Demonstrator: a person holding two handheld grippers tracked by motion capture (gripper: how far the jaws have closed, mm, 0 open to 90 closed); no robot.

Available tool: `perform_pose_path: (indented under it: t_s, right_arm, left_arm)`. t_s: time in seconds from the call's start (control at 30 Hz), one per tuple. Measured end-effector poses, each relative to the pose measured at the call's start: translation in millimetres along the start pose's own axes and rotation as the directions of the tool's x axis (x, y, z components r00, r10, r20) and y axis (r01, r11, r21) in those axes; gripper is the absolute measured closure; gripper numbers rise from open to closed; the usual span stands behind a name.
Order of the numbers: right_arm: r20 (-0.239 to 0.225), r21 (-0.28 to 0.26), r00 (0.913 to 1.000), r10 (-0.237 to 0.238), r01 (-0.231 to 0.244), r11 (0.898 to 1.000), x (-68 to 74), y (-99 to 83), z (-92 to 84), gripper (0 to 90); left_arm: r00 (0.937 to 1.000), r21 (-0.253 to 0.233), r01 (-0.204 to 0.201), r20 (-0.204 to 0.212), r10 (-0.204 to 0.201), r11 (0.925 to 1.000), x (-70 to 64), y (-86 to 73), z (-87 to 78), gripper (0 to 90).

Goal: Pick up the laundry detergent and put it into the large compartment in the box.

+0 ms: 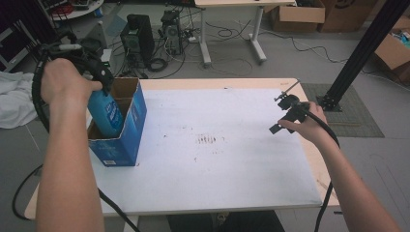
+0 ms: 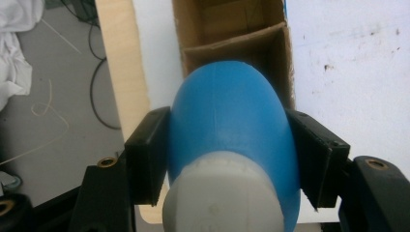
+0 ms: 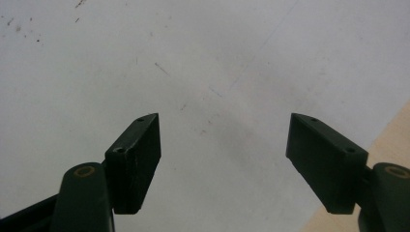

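A blue bottle (image 1: 107, 113) with a white cap (image 2: 222, 193) hangs partway inside an open blue cardboard box (image 1: 126, 140) at the table's left edge. My left gripper (image 1: 99, 79) is shut on the bottle's upper body, both pads pressing its sides (image 2: 227, 130). Below the bottle the box's brown inner dividers (image 2: 232, 41) show. My right gripper (image 1: 285, 116) is held over the table's right side, its jaws wide apart (image 3: 225, 145) above the bare white surface with nothing between them.
The white tabletop (image 1: 217, 145) has a few brown smudges in the middle. Its wooden edge (image 2: 121, 72) runs beside the box. Computer towers (image 1: 138, 36), cables, cardboard boxes and a black frame post (image 1: 362, 53) stand on the floor beyond the table.
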State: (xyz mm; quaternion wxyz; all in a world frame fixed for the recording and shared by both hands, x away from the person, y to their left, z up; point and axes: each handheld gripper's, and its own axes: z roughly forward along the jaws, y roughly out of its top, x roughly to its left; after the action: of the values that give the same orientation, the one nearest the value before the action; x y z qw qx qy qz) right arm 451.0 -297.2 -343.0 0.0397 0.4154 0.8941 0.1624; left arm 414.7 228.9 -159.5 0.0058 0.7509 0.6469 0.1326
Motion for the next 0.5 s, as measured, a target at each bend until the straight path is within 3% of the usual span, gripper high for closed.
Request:
perform_pose_path:
  t_s: [0.5]
  right_arm:
    - [-0.001,0.012,1.0,0.0,0.0,1.0,-0.2,-0.5,4.9,28.4]
  left_arm:
    - [0.9996,0.073,-0.029,-0.004,0.029,0.9969,-8.2,1.8,47.7,38.6]
